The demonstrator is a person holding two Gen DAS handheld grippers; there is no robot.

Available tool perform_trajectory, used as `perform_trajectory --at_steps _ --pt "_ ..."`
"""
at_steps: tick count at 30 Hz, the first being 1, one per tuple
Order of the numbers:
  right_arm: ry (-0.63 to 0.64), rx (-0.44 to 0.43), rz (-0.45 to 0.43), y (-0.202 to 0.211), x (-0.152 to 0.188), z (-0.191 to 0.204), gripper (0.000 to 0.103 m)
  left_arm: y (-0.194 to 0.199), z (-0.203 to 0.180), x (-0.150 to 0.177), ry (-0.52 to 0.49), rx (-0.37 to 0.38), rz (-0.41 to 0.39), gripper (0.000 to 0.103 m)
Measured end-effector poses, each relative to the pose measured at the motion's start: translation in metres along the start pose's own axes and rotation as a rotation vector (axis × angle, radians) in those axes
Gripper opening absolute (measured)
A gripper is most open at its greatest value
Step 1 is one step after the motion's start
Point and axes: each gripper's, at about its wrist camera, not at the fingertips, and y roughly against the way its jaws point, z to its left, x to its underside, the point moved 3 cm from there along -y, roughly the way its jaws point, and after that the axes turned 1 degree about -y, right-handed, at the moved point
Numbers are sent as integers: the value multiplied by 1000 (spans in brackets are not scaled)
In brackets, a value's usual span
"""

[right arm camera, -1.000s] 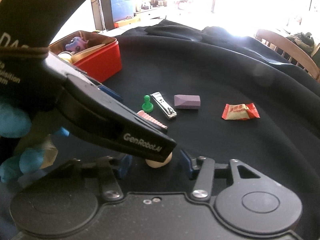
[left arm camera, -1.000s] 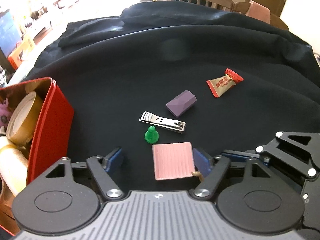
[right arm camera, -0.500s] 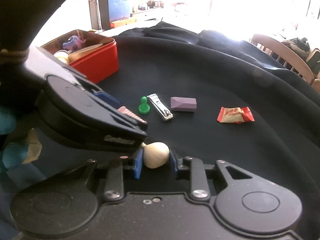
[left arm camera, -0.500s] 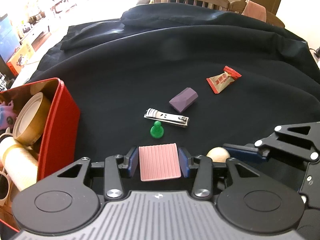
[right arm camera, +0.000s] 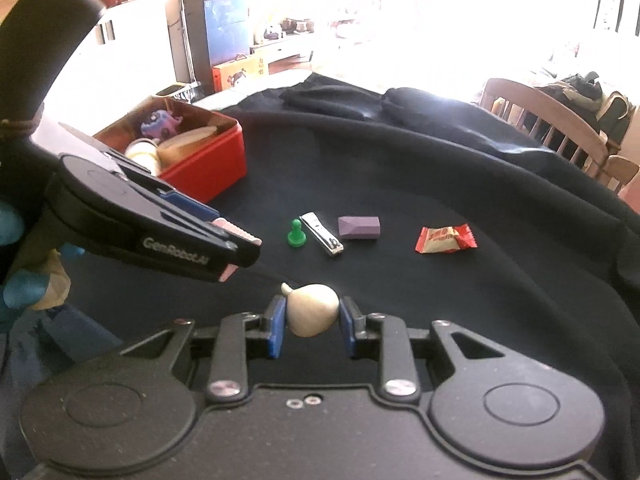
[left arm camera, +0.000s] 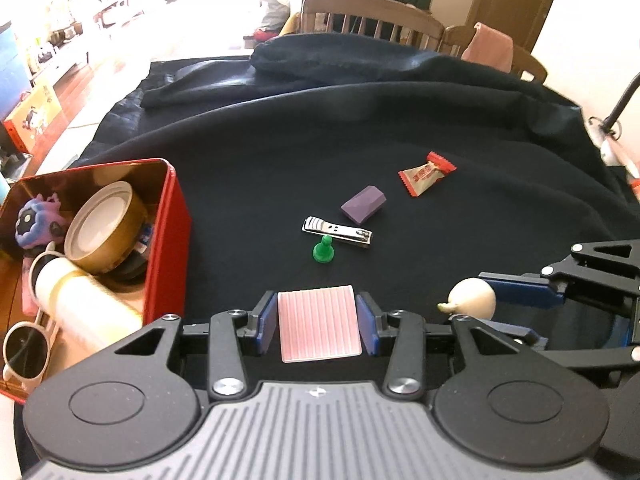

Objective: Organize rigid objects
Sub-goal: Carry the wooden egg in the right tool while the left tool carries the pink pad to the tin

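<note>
My left gripper (left arm camera: 318,326) is shut on a pink ribbed square block (left arm camera: 318,328), held above the black cloth. My right gripper (right arm camera: 312,318) is shut on a cream wooden spinning top (right arm camera: 310,310), also lifted; the spinning top (left arm camera: 472,300) shows at the right of the left wrist view. On the cloth lie a green pawn (left arm camera: 323,250), a metal nail clipper (left arm camera: 337,232), a purple block (left arm camera: 363,204) and a red-ended candy wrapper (left arm camera: 426,174). A red tin box (left arm camera: 168,232) stands at the left, holding a tape roll, a purple toy and a white bottle.
White-framed sunglasses (left arm camera: 26,344) lie by the tin's near corner. A bunched fold of dark cloth (left arm camera: 360,60) runs along the far side, with wooden chairs (left arm camera: 368,20) behind. A gloved hand (right arm camera: 24,288) holds the left gripper.
Both grippers closed, the left on the pink block and the right on the wooden top, then both rose off the cloth with them.
</note>
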Motion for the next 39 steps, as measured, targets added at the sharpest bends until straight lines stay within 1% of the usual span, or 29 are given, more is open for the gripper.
perform_trajectory --at_steps 7,11,14,18,28,39 --pt "-29 0 -16 27 -9 13 28 29 18 4 1 27 -26 42" --pt "-32 -10 -44 40 -18 26 28 44 31 5 -5 40 -32 42" --pt "-35 -13 -60 46 -25 36 28 53 40 6 -29 40 -46 42" --pt "-38 -17 -75 49 -35 51 28 64 54 7 -34 56 -51 42" --pt "-45 -23 -86 39 -60 89 28 86 99 7 -39 73 -70 42" --pt "-66 -30 -72 13 -82 127 28 91 166 9 -6 48 -60 42"
